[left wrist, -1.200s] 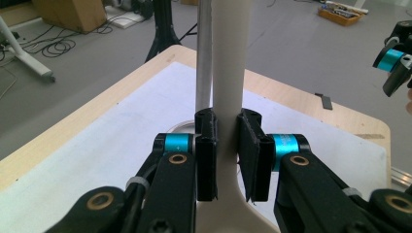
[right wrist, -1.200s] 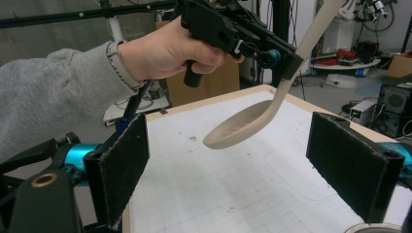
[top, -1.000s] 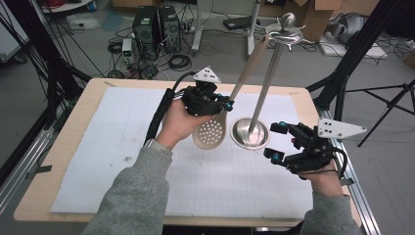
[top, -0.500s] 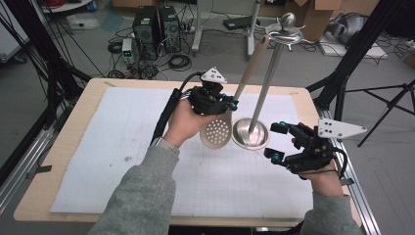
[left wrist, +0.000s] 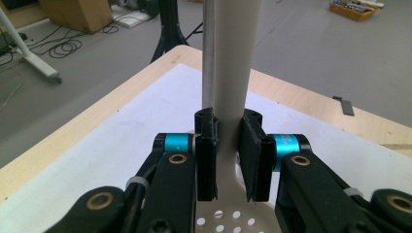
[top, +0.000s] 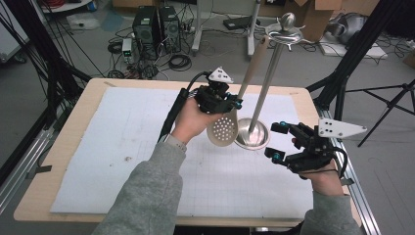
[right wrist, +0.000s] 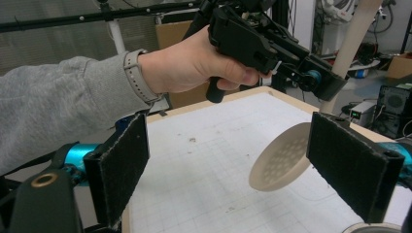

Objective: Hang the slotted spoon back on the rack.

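Clamping the slotted spoon [top: 222,131] by its handle, the left gripper [top: 226,103] is lifting it beside the stand [top: 252,138] (right gripper [top: 281,142] gaping, empty).

The slotted spoon [top: 223,129] is showing a matt, cream-coloured surface, smooth like plastic, with a paler handle that may be wood, though the view is too soft to tell. The stand [top: 252,134] is gleaming as polished metal, its round base glossy. The mat [top: 122,147] is looking like matt white gridded paper, lying on a table [top: 58,142] edged in pale, smooth wood. The right gripper [right wrist: 228,165] is showing rough, felt-like black pads [right wrist: 121,165] and shiny blue metal fittings. The sleeve [top: 147,196] is looking like soft grey cloth.
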The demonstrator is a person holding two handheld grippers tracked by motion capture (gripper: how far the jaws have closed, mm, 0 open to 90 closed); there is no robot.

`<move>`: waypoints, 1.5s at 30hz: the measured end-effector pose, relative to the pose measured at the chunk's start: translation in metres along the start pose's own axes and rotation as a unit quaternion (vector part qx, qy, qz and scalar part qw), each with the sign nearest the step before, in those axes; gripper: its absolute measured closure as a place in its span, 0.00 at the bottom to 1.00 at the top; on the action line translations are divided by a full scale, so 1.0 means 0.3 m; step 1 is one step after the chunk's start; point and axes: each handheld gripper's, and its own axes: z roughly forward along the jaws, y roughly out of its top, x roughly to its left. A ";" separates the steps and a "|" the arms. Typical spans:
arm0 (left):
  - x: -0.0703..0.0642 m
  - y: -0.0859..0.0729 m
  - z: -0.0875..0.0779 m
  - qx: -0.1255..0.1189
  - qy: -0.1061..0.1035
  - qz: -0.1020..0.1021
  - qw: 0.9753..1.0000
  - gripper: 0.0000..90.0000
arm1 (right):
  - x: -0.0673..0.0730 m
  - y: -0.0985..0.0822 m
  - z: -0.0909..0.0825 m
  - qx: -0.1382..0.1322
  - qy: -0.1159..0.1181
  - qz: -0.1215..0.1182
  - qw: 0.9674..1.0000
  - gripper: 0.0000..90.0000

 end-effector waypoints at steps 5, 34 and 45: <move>0.004 0.007 0.027 0.000 -0.002 0.001 1.000 0.86 | -0.011 -0.005 -0.007 -0.003 -0.004 0.002 1.000 0.16; -0.057 -0.020 0.014 -0.019 -0.036 0.066 0.997 0.39 | -0.009 -0.007 -0.002 -0.002 -0.002 0.005 1.000 0.16; -0.025 -0.073 -0.061 -0.048 -0.028 0.050 0.997 0.20 | -0.013 -0.009 0.003 0.001 -0.002 0.005 1.000 0.16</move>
